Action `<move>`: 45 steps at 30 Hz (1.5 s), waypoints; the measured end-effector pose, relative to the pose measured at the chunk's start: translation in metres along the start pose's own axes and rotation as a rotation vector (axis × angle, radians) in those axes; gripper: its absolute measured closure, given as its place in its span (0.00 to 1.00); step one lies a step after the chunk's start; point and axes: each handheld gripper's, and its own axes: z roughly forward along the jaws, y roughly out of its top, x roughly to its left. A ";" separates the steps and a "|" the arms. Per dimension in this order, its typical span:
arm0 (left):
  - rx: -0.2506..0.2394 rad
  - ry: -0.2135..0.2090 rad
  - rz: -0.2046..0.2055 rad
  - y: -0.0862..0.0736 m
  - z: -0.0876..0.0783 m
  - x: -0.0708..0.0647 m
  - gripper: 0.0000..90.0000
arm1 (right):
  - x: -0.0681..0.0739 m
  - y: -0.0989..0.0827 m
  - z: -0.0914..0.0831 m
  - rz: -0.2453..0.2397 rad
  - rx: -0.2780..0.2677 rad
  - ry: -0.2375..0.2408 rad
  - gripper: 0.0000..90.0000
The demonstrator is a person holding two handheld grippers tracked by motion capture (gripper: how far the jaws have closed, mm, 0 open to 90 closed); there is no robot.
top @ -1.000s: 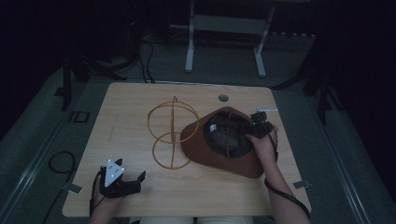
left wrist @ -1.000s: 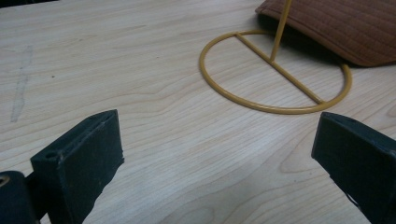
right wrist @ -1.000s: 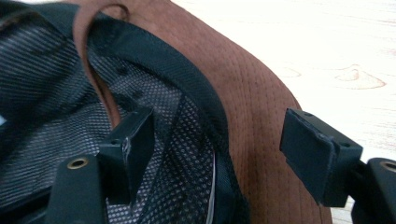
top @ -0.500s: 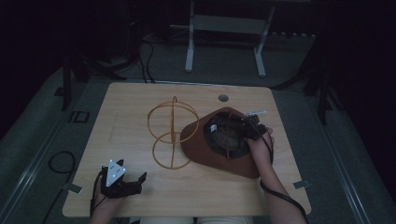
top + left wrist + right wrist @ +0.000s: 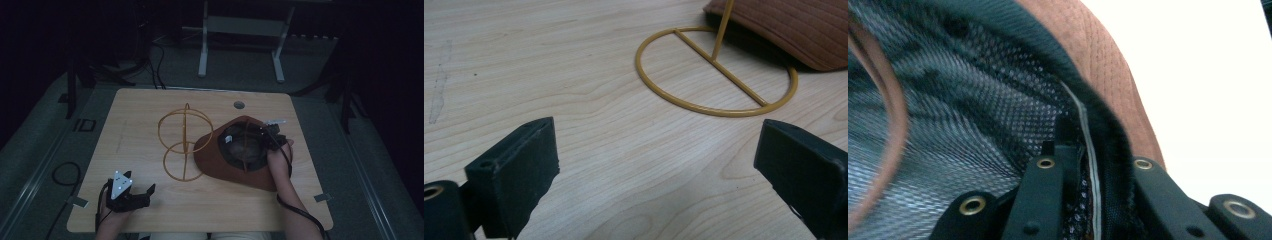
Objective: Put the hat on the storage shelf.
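Since the earlier high view, the right gripper (image 5: 255,134) has come in from the hat's outer edge toward the crown opening, and its jaws have just been closing — they now pinch the edge of the brown hat (image 5: 220,160) at the inner band. Nothing else has shifted; the left gripper and the stand sit where they did.

Going from left to right across the table (image 5: 150,115): at about 7 o'clock of the tabletop the left gripper (image 5: 132,195) rests low on the wood, its jaws wide apart with nothing between them. In the left gripper view the two black jaws frame bare wood grain, and ahead of them, toward 1 o'clock, lies the round base of the yellow wire stand (image 5: 716,107) with its cross bar.

The wire stand (image 5: 182,142) rises near the table's centre, its upright ring above the flat base ring. Just beside it, at its 4 o'clock, the hat lies upside down, its brim touching the base ring.

In the right gripper view the jaws stand close together, clamped on the hat (image 5: 1108,65) — dark mesh lining on one side, brown fabric on the other.
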 end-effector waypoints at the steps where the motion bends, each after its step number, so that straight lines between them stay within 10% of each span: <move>1: 0.000 0.000 0.000 0.000 0.000 0.000 0.06 | 0.000 0.000 0.000 0.000 0.000 0.000 0.93; 19: 0.014 -0.030 0.009 0.007 0.000 -0.010 0.06 | -0.036 0.015 -0.086 0.108 -0.248 0.159 0.94; 29: 0.054 -0.165 0.077 0.023 0.003 -0.054 0.07 | -0.051 -0.004 -0.114 0.111 -0.306 0.155 0.94; 45: 0.033 -0.263 0.193 0.073 0.019 -0.114 0.11 | -0.062 -0.027 -0.138 0.115 -0.351 0.160 0.94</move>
